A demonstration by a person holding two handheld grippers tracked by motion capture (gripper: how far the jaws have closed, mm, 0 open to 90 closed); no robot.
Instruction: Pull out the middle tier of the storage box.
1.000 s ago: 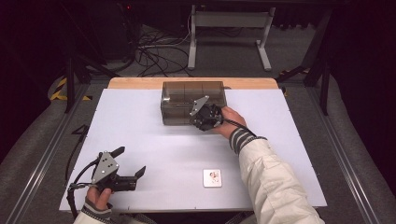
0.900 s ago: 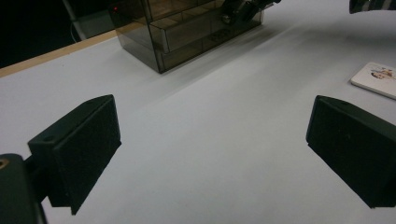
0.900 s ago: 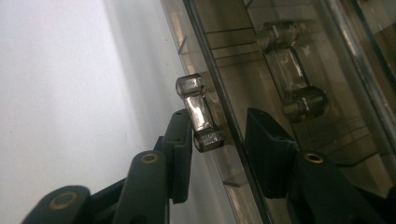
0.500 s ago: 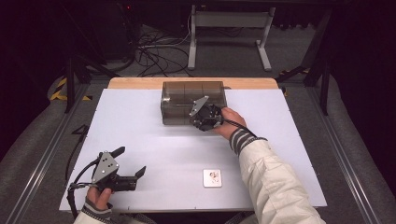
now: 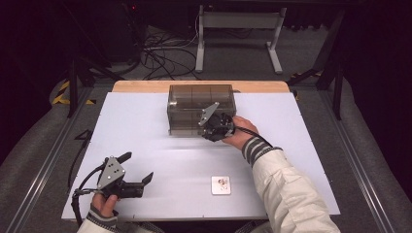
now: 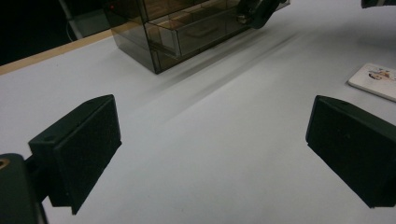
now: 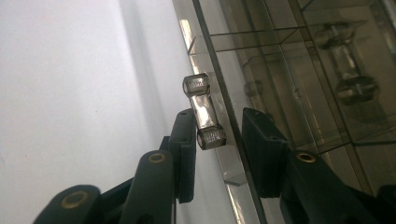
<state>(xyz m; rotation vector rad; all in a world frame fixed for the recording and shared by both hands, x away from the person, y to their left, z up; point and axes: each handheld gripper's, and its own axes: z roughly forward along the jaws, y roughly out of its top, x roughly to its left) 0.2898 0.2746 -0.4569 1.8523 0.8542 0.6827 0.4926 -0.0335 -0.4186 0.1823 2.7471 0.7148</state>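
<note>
A smoky see-through drawer box [image 5: 201,104] stands at the far middle of the white table [image 5: 145,126]. My right gripper [image 5: 214,127] is at the box's front face. In the right gripper view its jaws [image 7: 219,126] straddle a clear bar handle [image 7: 203,112] on a drawer front [image 7: 303,70]. They have just been closing; the left pad is at the handle's end and a gap remains at the other pad. My left gripper [image 5: 137,167] rests at the near left, jaws wide open [image 6: 212,149] with nothing between them.
A small white card [image 5: 221,185] with a printed picture lies flat near the front edge, also in the left gripper view [image 6: 376,79]. The box [image 6: 187,32] holds stacked drawers. Cables and a metal stand are on the floor beyond the table.
</note>
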